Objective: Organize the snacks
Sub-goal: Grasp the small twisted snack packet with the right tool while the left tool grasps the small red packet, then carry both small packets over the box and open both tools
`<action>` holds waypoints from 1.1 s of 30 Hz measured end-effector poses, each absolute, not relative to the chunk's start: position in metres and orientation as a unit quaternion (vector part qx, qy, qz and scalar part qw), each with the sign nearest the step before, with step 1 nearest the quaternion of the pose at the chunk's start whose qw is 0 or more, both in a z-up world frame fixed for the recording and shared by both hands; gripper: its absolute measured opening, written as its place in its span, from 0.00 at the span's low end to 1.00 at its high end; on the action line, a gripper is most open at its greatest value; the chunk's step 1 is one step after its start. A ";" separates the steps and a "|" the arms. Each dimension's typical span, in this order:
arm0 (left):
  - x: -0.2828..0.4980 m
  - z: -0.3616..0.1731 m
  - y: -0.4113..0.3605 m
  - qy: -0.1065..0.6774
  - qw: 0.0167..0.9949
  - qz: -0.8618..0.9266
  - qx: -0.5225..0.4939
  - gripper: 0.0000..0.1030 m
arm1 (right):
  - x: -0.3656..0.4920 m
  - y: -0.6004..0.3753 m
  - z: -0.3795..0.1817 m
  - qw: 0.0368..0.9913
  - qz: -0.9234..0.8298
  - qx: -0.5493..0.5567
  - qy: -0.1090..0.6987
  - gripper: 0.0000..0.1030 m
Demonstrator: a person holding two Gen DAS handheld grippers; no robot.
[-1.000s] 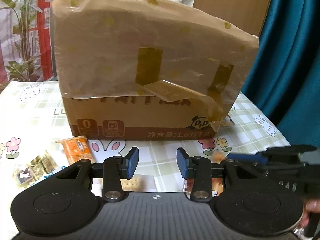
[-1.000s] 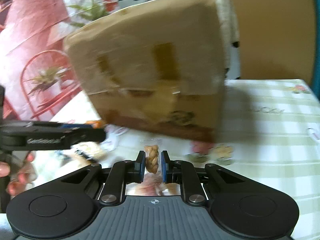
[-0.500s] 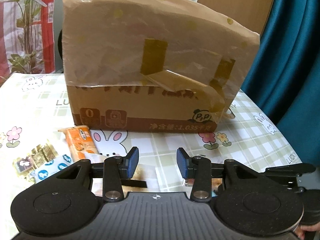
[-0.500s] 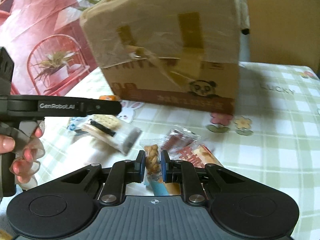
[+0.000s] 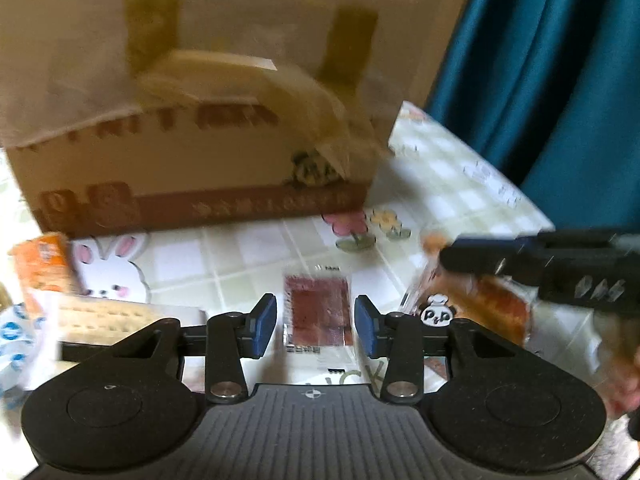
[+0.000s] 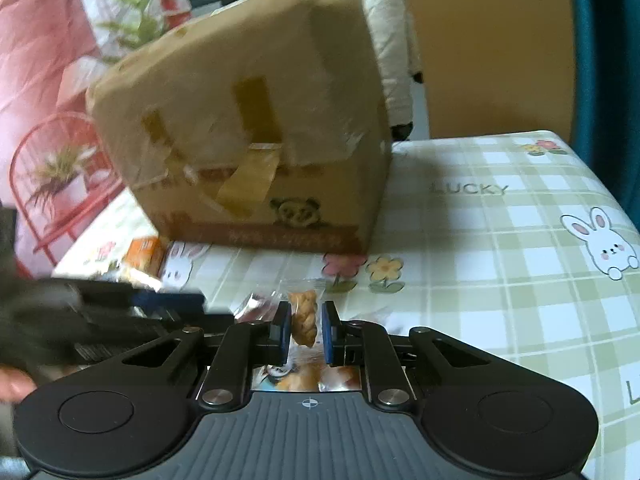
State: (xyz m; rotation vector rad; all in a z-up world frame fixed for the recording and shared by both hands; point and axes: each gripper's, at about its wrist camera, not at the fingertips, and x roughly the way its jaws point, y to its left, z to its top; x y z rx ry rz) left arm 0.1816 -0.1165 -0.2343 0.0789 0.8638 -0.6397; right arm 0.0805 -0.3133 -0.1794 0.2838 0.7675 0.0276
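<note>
A flat red-brown snack packet (image 5: 318, 312) lies on the checked tablecloth (image 5: 248, 256), straight under the gap of my left gripper (image 5: 316, 328). That gripper is open, and its blue pads (image 5: 264, 324) stand either side of the packet without pressing it. My right gripper (image 6: 306, 332) is shut on a clear packet of twisted fried dough (image 6: 304, 318), held above the cloth. In the left wrist view the right gripper (image 5: 444, 256) reaches in from the right. The left gripper (image 6: 192, 304) shows blurred at the left of the right wrist view.
A big taped cardboard box (image 5: 200, 120) (image 6: 260, 140) stands close ahead. An orange packet (image 5: 44, 264), a cracker packet (image 5: 112, 320) and a blue-white packet (image 5: 12, 332) lie at the left. An orange panda-marked packet (image 5: 480, 308) lies at the right. A teal curtain (image 5: 560, 80) hangs beyond the table's right edge.
My left gripper has come down and forward, and the red-brown packet now lies between its open pads. The right gripper has shifted across the table with the twisted snack still held.
</note>
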 end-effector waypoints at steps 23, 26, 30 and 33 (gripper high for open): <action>0.171 -0.229 -0.121 0.371 0.887 -0.270 0.059 0.38 | 0.075 -0.315 -0.165 0.932 0.011 0.138 0.336 0.14; 0.167 -0.207 -0.108 0.346 0.898 -0.267 0.052 0.38 | 0.075 -0.310 -0.153 0.938 0.017 0.132 0.320 0.14; 0.165 -0.170 -0.091 0.301 0.917 -0.259 0.041 0.39 | 0.077 -0.302 -0.126 0.950 0.029 0.113 0.289 0.14; 0.167 -0.143 -0.080 0.270 0.930 -0.249 0.033 0.39 | 0.081 -0.295 -0.102 0.959 0.039 0.098 0.262 0.14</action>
